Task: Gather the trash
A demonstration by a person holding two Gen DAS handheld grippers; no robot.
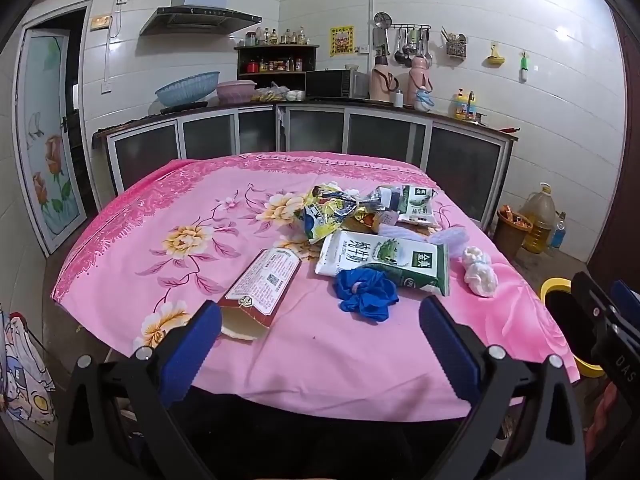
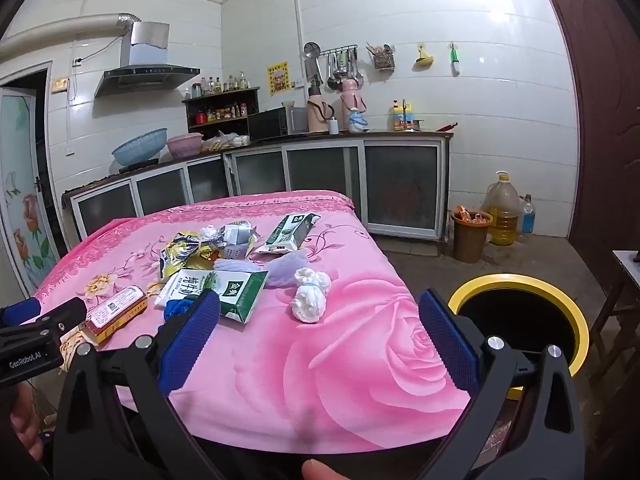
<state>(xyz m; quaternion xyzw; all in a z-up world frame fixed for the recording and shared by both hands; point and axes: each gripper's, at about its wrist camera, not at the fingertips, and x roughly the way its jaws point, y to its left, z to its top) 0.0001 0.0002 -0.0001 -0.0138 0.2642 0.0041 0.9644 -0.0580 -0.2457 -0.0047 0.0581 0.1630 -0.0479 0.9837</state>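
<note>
Trash lies on a table with a pink floral cloth (image 1: 160, 216) (image 2: 340, 360). A red and white box (image 1: 262, 284) (image 2: 116, 312), a crumpled blue glove (image 1: 366, 294) (image 2: 178, 306), a green and white milk carton (image 1: 384, 260) (image 2: 224, 290), a white tissue wad (image 1: 480, 272) (image 2: 310, 292), a yellow wrapper (image 1: 324, 216) (image 2: 180, 254) and a second carton (image 1: 418, 204) (image 2: 288, 234) lie there. A yellow-rimmed black bin (image 2: 520, 316) (image 1: 558, 300) stands right of the table. My left gripper (image 1: 320, 320) is open and empty above the near edge. My right gripper (image 2: 320, 312) is open and empty.
A kitchen counter (image 1: 280, 108) with cabinets, basins, a microwave and flasks runs along the back wall. A brown bucket (image 2: 470, 236), an oil jug (image 2: 502, 210) and a bottle stand on the floor at the right. A door (image 1: 44, 136) is at the left.
</note>
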